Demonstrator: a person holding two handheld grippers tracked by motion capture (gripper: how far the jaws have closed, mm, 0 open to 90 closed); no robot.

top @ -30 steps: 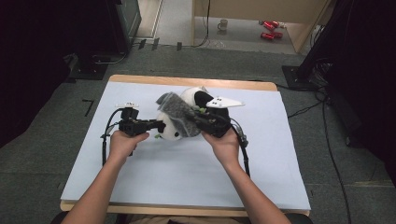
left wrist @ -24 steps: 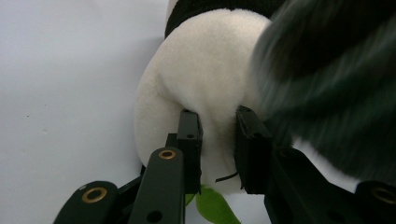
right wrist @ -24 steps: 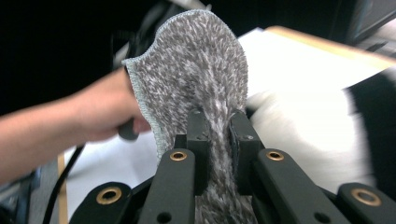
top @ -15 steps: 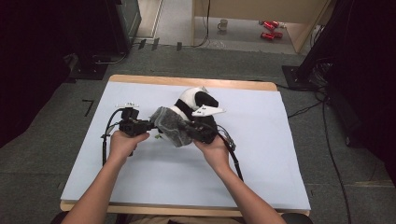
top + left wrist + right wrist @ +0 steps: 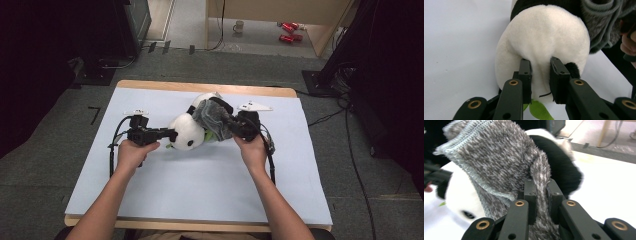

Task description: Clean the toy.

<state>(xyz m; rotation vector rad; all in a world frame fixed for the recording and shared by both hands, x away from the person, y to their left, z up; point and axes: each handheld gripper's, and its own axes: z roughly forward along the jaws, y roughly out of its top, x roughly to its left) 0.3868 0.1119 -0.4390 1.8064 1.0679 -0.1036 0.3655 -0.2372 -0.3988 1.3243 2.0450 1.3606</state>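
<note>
Left gripper [image 5: 540, 75] pinches the plush panda's [image 5: 187, 131] white head at 9 o'clock; right gripper [image 5: 541, 195], clamping the grey cloth [image 5: 499, 162] at 3 o'clock, should draw it evenly over the body.

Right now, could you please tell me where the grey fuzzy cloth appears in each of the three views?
High view: the grey cloth is draped over the panda plush, just above centre.
Left gripper view: top right corner, behind the plush's white body.
Right gripper view: centre, pinched by the right gripper.
Shared landmark: the panda plush.
</note>
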